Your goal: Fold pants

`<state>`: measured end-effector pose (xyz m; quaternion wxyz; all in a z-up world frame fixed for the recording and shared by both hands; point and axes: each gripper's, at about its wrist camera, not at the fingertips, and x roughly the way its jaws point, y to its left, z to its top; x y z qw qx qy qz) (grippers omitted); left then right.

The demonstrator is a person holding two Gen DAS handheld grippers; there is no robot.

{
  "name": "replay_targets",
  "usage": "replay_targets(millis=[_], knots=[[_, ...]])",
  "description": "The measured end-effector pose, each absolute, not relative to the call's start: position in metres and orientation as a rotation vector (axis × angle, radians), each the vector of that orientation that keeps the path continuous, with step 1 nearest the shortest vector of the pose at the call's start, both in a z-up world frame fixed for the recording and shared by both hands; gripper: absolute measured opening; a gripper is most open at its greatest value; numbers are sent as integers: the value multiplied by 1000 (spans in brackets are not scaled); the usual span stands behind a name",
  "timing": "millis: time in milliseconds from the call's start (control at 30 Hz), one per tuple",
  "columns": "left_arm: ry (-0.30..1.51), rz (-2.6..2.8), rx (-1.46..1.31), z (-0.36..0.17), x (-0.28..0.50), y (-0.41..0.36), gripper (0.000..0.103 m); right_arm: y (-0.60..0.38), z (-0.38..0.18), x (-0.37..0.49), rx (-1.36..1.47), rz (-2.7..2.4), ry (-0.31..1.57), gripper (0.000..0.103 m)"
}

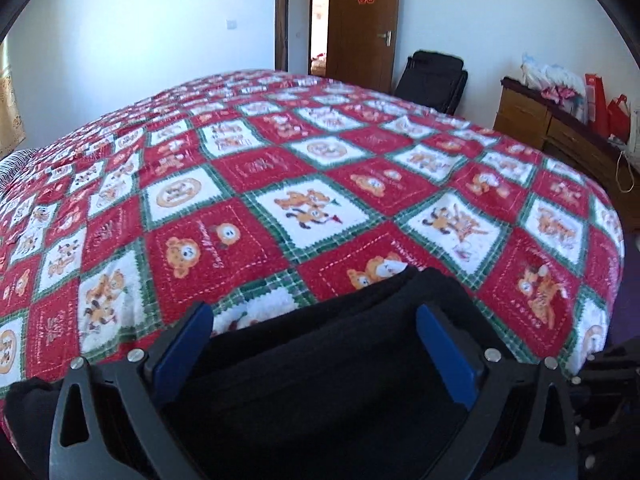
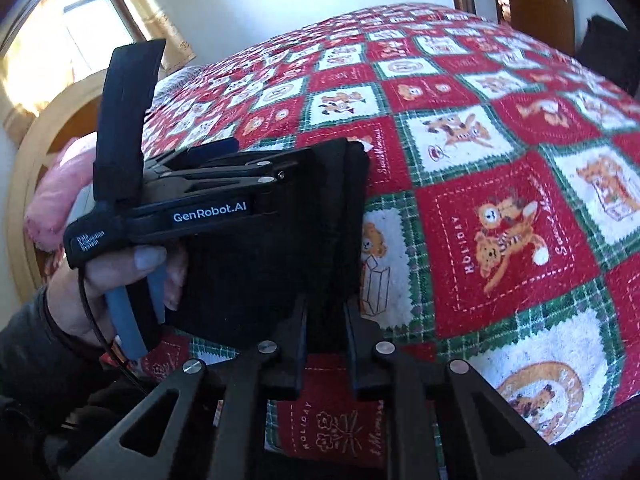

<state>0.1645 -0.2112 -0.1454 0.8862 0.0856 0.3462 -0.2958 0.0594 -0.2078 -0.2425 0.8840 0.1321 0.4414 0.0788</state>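
The black pants [image 1: 320, 368] lie as a thick folded block near the front of the bed's red, white and green checked blanket [image 1: 280, 184]. My left gripper [image 1: 316, 312] stands open wide, its blue pads [image 1: 188, 344] either side of the block and the cloth filling the gap. In the right wrist view the pants [image 2: 260, 280] lie ahead, with the left gripper [image 2: 276, 166] laid over their far left side, held by a hand [image 2: 132, 264]. My right gripper [image 2: 325, 308] is shut narrow on the pants' near edge.
The blanket [image 2: 500, 220] drops off at the bed's right edge. Beyond the bed stand a black chair [image 1: 432, 80], a wooden cabinet [image 1: 532, 116] with red bags [image 1: 616, 116], and an open brown door [image 1: 360, 20]. A pink cushion [image 2: 60, 192] lies at the left.
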Motion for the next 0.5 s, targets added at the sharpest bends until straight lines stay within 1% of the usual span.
replay_targets(millis=[33, 133, 300, 367, 433, 500], knots=[[699, -607, 161, -137, 158, -202, 103, -209, -240, 58, 280, 176, 909, 20], [642, -605, 128, -119, 143, -171, 103, -219, -228, 53, 300, 137, 856, 45], [627, -436, 175, -120, 133, -119, 103, -210, -189, 42, 234, 87, 674, 47], [655, -377, 137, -127, 133, -94, 103, -197, -183, 48, 214, 134, 658, 53], [688, -330, 91, -138, 136, -74, 103, -180, -185, 61, 213, 205, 649, 54], [737, -291, 71, -153, 145, -64, 103, -168, -194, 80, 219, 240, 692, 54]])
